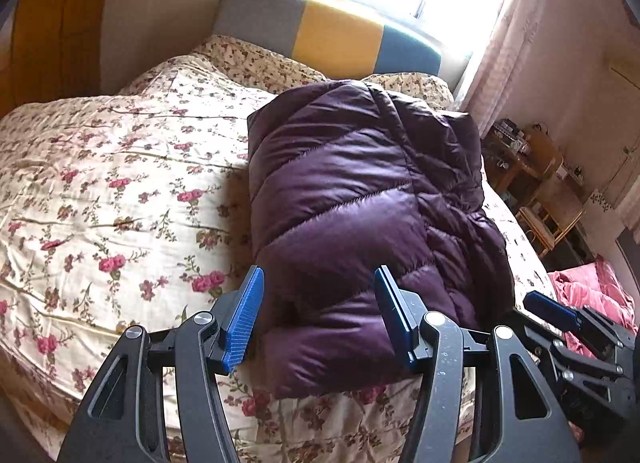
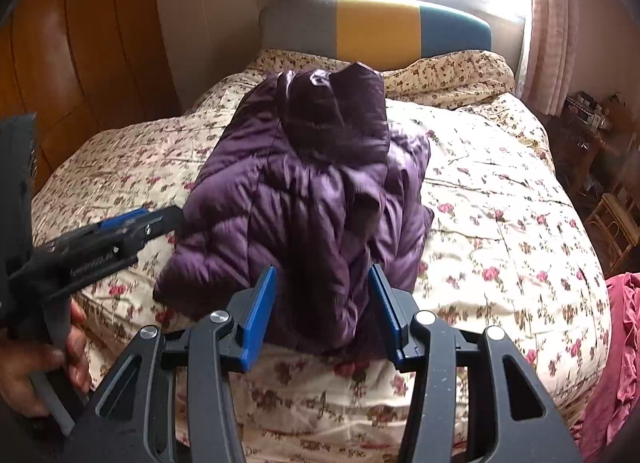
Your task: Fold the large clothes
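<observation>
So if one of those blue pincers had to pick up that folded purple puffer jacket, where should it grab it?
Probably the near edge of the purple jacket, coming in low from the foot of the bed. That puffy edge faces the open right gripper and overhangs the floral quilt slightly, so one finger could slide underneath. The top is too broad and slick to pinch.
</observation>
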`<action>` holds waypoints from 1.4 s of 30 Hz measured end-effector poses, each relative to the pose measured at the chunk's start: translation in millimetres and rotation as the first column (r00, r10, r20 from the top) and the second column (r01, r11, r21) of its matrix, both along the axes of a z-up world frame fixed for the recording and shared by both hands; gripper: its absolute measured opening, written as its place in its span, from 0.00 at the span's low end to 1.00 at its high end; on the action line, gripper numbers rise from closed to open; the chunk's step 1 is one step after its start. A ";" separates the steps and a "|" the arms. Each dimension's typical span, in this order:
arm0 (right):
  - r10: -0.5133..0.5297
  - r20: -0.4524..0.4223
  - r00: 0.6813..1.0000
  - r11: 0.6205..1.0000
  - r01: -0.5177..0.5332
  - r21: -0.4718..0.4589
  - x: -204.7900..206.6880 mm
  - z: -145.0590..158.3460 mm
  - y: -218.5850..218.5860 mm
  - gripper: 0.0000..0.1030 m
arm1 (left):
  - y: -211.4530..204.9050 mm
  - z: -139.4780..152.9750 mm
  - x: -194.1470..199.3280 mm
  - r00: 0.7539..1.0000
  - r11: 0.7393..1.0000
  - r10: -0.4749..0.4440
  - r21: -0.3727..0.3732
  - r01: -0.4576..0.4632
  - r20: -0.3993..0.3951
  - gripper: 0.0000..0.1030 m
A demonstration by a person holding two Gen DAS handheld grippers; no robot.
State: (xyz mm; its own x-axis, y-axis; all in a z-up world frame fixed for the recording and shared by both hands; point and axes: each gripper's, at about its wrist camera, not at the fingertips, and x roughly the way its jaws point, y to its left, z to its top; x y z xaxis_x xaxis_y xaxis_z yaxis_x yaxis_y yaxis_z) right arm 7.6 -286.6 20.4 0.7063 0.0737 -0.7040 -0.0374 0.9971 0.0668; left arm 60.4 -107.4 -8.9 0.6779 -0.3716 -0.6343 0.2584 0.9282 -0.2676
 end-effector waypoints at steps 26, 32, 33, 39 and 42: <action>0.002 -0.054 0.999 0.998 -0.005 -0.056 84.6 -8.8 2.9 0.47 | -13.6 7.0 60.4 1.000 1.000 -0.010 0.023 0.011 -0.012 0.55; -0.019 -0.008 1.000 1.000 0.019 -0.021 86.4 3.6 1.4 0.48 | -16.3 3.7 68.5 1.000 0.999 -0.019 0.026 0.020 -0.018 0.55; -0.021 0.003 1.000 1.000 0.021 -0.019 88.6 6.5 0.7 0.48 | -17.3 4.1 69.8 1.000 0.999 -0.022 0.026 0.022 -0.017 0.55; -0.049 -0.005 0.999 0.998 0.048 -0.046 112.3 1.5 -3.5 0.49 | -25.3 5.4 79.4 0.998 0.998 -0.057 0.026 0.057 -0.017 0.55; -0.089 -0.055 0.995 0.994 0.085 -0.071 126.1 -17.5 -13.8 0.52 | -31.7 2.9 84.0 0.996 0.996 -0.085 0.039 0.086 -0.016 0.55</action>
